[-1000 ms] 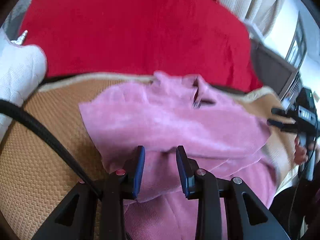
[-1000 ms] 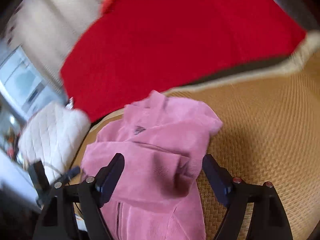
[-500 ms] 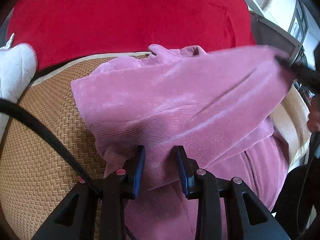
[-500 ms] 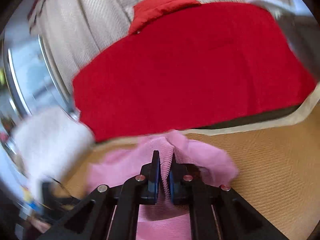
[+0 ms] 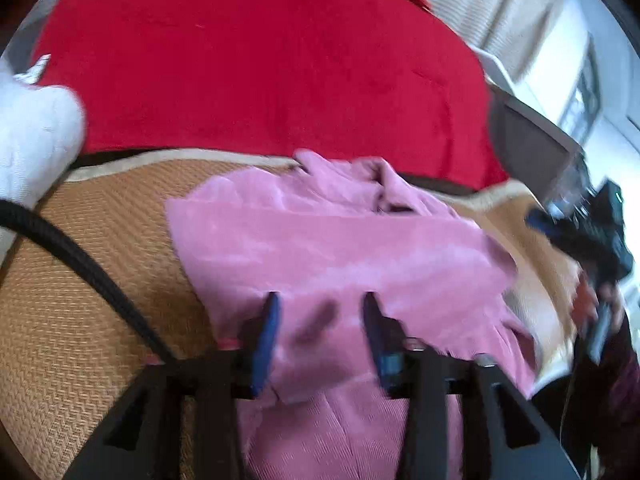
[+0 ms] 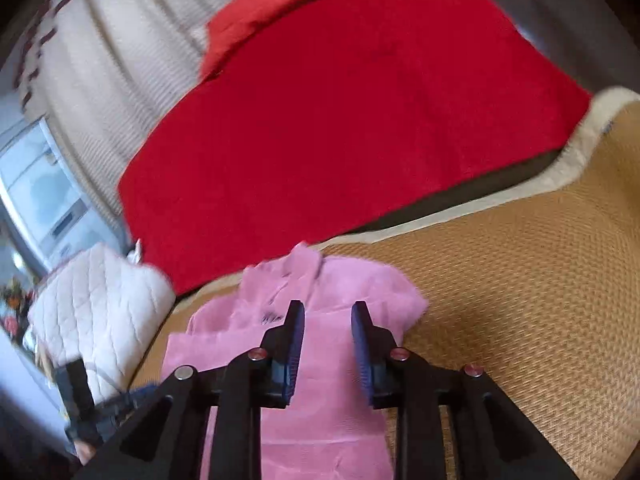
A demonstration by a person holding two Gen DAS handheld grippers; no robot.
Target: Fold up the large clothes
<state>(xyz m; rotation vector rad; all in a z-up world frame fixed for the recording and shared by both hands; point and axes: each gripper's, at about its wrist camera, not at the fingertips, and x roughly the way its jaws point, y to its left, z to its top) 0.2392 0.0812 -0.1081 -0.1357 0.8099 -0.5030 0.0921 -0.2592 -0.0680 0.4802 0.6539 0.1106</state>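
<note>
A pink corduroy garment (image 5: 340, 248) lies on the woven tan mat (image 5: 92, 288), collar toward the far side, with a sleeve folded flat across its body. My left gripper (image 5: 320, 312) hangs just above the near part of the garment. Its jaws are opening and the pads press on nothing. In the right wrist view the same garment (image 6: 332, 400) lies under my right gripper (image 6: 329, 320). Those jaws are opening too, with only cloth below the gap. The right gripper (image 5: 580, 232) also shows blurred at the right edge of the left wrist view.
A red blanket (image 6: 340, 120) covers the bed beyond the mat (image 6: 520, 300). A white quilted cushion (image 6: 96, 312) sits at the mat's left end. A black cable (image 5: 80, 264) crosses the mat near my left gripper. Pale curtains (image 6: 120, 60) hang behind.
My right gripper shut on the pink sleeve, carried it across the garment, and has now let it go. The sleeve lies flat. The left jaws have spread wider.
</note>
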